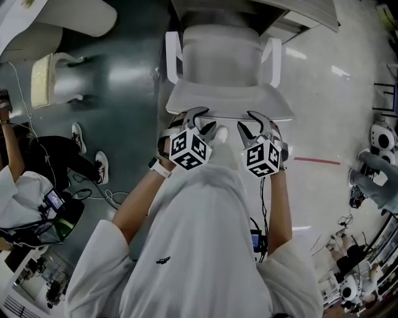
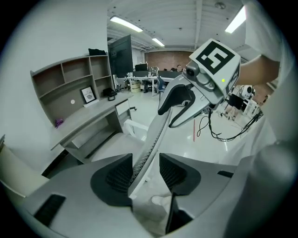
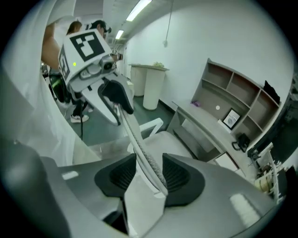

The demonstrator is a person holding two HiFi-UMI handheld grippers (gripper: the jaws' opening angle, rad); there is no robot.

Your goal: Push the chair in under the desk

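A white chair (image 1: 221,56) faces the desk (image 1: 292,12) at the top of the head view, its seat partly under the desk edge. The top edge of its backrest (image 1: 230,109) lies just before me. My left gripper (image 1: 198,118) straddles that edge at the left. In the left gripper view the backrest rim (image 2: 151,139) runs between the dark pads (image 2: 114,174) with a gap on the right side. My right gripper (image 1: 255,121) straddles the edge at the right. Here the rim (image 3: 139,144) passes between its pads (image 3: 179,174) without being pinched. Both grippers stand open.
A second white chair (image 1: 53,77) and a seated person (image 1: 37,161) are at the left on the dark floor. A red tape line (image 1: 317,161) marks the pale floor to the right, with equipment (image 1: 373,168) beyond. Shelves (image 2: 70,79) hang above the desk (image 2: 88,118).
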